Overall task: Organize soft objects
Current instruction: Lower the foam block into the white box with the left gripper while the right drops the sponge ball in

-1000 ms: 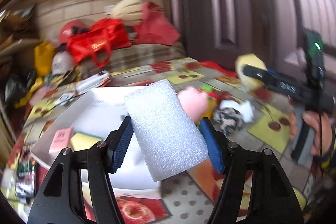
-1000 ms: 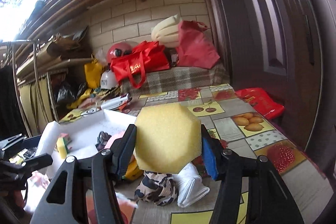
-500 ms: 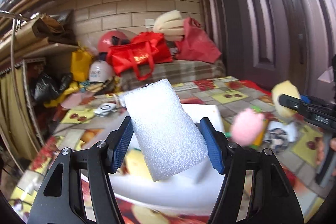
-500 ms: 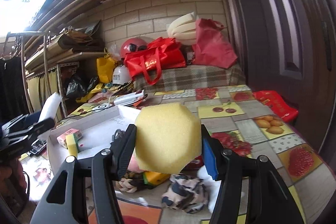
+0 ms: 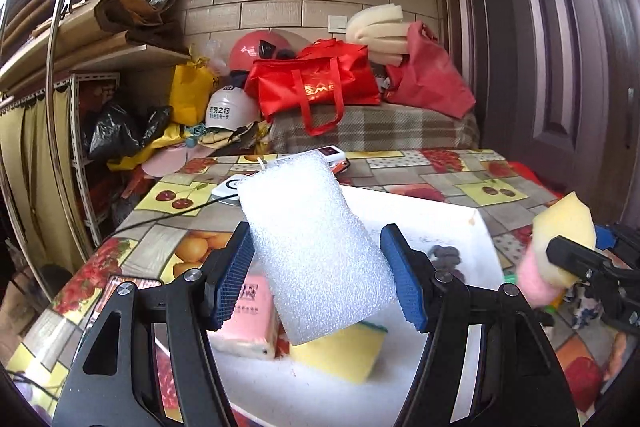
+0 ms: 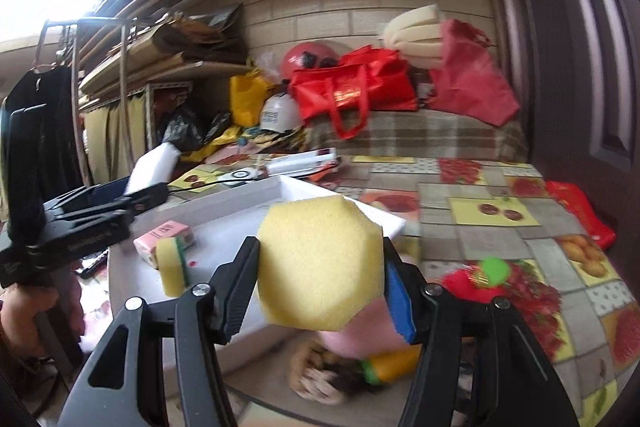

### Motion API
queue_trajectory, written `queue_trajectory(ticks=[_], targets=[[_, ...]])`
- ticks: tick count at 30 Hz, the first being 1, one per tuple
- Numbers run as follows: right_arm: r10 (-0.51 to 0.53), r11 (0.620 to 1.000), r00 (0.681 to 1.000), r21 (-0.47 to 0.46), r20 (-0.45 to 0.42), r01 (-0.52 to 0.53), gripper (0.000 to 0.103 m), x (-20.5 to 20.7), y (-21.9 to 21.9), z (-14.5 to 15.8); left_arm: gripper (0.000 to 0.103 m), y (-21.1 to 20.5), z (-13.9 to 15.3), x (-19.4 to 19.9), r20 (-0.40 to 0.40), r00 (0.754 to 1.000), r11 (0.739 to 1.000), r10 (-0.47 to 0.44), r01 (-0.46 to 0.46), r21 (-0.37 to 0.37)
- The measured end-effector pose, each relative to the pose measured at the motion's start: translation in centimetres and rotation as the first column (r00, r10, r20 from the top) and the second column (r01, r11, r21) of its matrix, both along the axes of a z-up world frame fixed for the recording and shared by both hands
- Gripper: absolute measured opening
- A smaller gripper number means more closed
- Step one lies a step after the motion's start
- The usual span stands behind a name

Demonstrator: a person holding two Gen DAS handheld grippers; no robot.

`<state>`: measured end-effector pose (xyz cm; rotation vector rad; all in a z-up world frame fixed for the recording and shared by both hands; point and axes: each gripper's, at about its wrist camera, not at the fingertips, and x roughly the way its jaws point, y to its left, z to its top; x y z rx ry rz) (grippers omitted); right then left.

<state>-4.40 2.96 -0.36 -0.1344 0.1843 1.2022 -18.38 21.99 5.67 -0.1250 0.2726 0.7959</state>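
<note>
My left gripper is shut on a white foam block, tilted and held above the white tray. In the tray lie a pink tissue pack, a yellow sponge with a green edge and a small dark cloth. My right gripper is shut on a yellow hexagonal sponge, near the tray's right side. It hangs over a heap of a pink soft toy, a patterned cloth and an orange toy. The left gripper shows at the left of that view.
The table wears a fruit-print cloth. A phone and a charger pad with a cable lie behind the tray. A red toy with a green pompom lies right of the heap. Red bags and shelves stand behind the table.
Both grippers have swung left, from the heap of soft things toward the tray, each still gripping its piece. The tray's tissue pack and sponge now lie right under the left gripper.
</note>
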Motion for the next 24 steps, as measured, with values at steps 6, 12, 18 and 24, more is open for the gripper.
queue_trajectory(ticks=[6, 12, 18, 24], targets=[[0.052, 0.999, 0.999, -0.011, 0.006, -0.052, 0.058, -1.0, 3.7, 0.1, 0.066, 0.4, -0.4, 2.4, -0.06, 0.998, 1.0, -0.005, 0.007, 0.031], [0.062, 0.998, 0.998, -0.029, -0.008, -0.062, 0.058, -1.1, 6.6, 0.2, 0.066, 2.0, -0.6, 3.1, -0.077, 0.997, 1.0, 0.013, -0.014, -0.009], [0.066, 0.996, 0.997, -0.065, -0.032, -0.068, 0.061, -0.9, 8.0, 0.2, 0.067, 3.1, -1.0, 3.2, -0.097, 0.995, 0.997, 0.029, -0.035, -0.067], [0.037, 0.998, 0.998, -0.041, -0.047, -0.039, 0.083, -0.5, 7.6, 0.3, 0.095, 3.4, -1.1, 2.6, -0.089, 0.992, 0.992, 0.095, -0.102, -0.076]])
